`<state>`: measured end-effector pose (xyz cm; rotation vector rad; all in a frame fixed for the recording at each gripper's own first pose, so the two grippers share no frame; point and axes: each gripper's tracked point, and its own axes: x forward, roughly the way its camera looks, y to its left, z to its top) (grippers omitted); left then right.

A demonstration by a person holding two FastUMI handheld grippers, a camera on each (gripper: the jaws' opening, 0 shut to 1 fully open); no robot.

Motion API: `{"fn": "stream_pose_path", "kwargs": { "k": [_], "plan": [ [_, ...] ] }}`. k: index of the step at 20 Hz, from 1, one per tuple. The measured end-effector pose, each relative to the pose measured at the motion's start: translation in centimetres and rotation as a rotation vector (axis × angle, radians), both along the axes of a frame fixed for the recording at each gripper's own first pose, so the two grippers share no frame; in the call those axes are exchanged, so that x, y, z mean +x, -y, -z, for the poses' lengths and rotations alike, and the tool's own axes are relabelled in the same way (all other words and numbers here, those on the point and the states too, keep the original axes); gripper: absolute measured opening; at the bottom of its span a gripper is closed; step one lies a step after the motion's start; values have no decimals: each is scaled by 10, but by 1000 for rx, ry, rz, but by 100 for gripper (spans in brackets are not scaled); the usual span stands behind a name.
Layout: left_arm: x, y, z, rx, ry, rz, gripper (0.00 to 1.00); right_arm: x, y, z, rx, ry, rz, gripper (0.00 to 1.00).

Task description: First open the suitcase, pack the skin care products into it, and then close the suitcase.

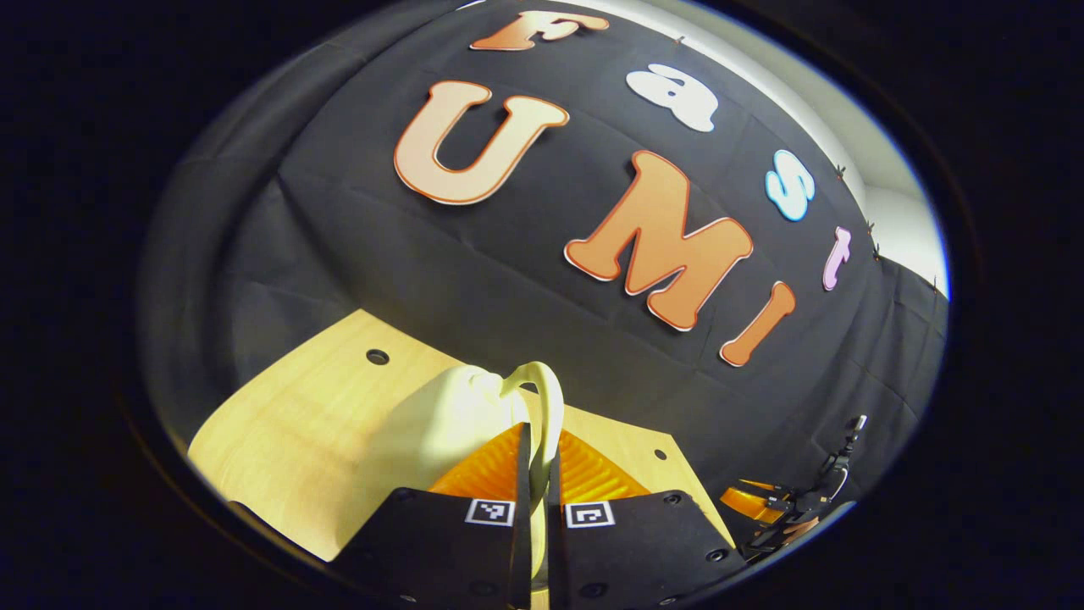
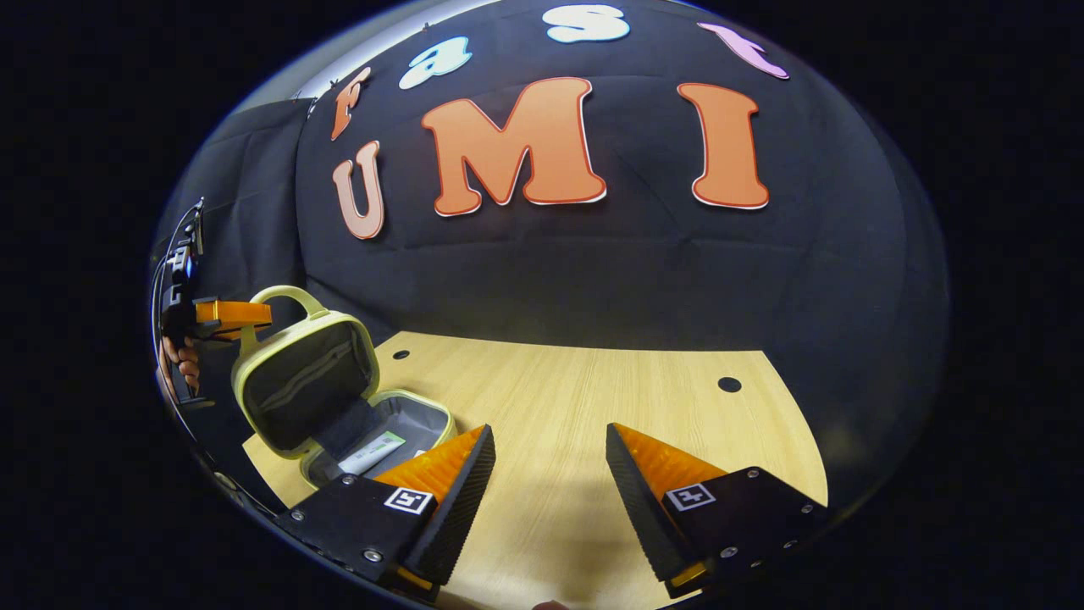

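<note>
The small pale yellow-green suitcase (image 2: 305, 381) lies open at the table's left end, its lid standing upright. A white and green skin care tube (image 2: 371, 453) lies in the grey-lined base (image 2: 415, 415). My left gripper (image 1: 539, 436) is shut on the suitcase's handle (image 1: 546, 390), with the lid's back (image 1: 449, 407) just beyond it. In the right gripper view that left gripper (image 2: 229, 315) grips the handle (image 2: 284, 295) from the left, with a hand (image 2: 182, 360) behind it. My right gripper (image 2: 549, 430) hangs open over bare table, to the right of the case, nothing between its fingers.
The light wooden table (image 2: 593, 381) has small round holes (image 2: 729, 384) and ends at the black cloth wall behind. The right gripper (image 1: 762, 504) shows far off at the lower right of the left gripper view.
</note>
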<state>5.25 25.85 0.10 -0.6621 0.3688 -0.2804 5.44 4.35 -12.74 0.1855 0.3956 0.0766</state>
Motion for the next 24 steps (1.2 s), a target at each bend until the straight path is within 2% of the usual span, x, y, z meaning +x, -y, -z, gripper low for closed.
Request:
{"fn": "stream_pose_path", "kwargs": {
  "k": [6,12,15,19,20,21,22,23,24],
  "plan": [
    [-15,75,13,19,-24,87,8,-7,33,0,1,16,32,85],
    [-21,154,58,144,-97,196,8,-17,53,-5,19,37,40,85],
    [-21,187,86,248,-139,232,8,-24,60,-2,25,34,42,85],
    [-25,215,119,427,-190,271,14,-35,67,1,41,27,37,85],
    [-26,221,122,460,-192,281,14,-36,68,2,39,28,37,85],
    [-29,227,128,482,-208,295,19,-38,70,0,38,31,33,85],
    [-32,233,131,492,-211,312,25,-38,71,-1,37,34,29,85],
    [-37,247,127,456,-199,344,25,-38,71,-2,37,37,25,85],
    [-40,259,119,424,-179,362,32,-38,72,-3,38,39,22,85]
  ]
}}
